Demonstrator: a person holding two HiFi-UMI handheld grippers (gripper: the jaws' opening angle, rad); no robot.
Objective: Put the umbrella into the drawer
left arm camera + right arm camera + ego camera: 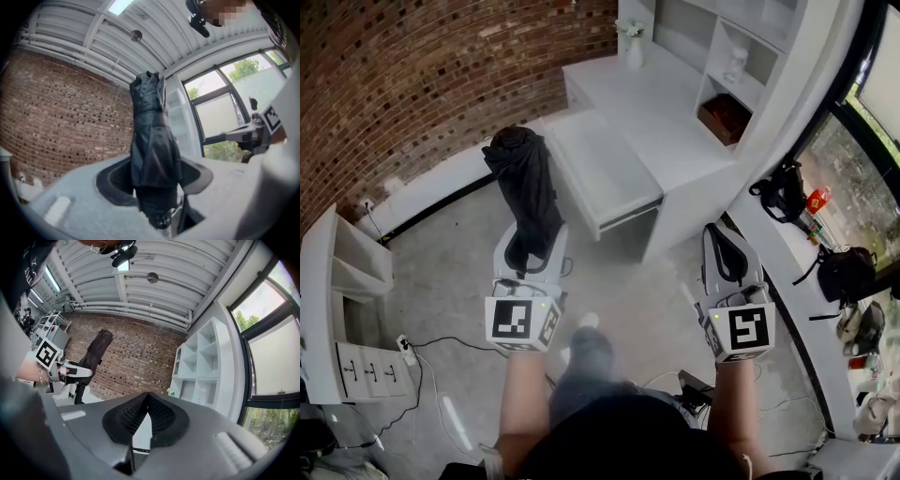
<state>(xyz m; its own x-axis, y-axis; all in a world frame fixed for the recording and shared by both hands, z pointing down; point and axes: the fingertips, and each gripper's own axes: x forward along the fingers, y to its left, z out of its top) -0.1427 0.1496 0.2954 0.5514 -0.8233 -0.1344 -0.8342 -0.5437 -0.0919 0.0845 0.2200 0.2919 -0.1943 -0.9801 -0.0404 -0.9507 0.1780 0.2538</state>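
Note:
A folded black umbrella (525, 187) stands upright in my left gripper (531, 246), which is shut on its lower end. In the left gripper view the umbrella (152, 140) fills the gap between the jaws of the left gripper (155, 178). The white drawer (602, 171) is pulled out of the desk, just right of the umbrella's top. My right gripper (727, 246) hovers near the desk's front corner, its jaws shut with nothing between them; its tips (147, 397) touch. The right gripper view also shows the umbrella (93, 355) at far left.
A white desk (675, 141) with a shelf unit (741, 56) stands against the brick wall (412, 75). A vase (634, 47) sits on the desk. Bags (783, 192) lie on the sill at right. A small white cabinet (347, 281) and cables (431, 356) are at left.

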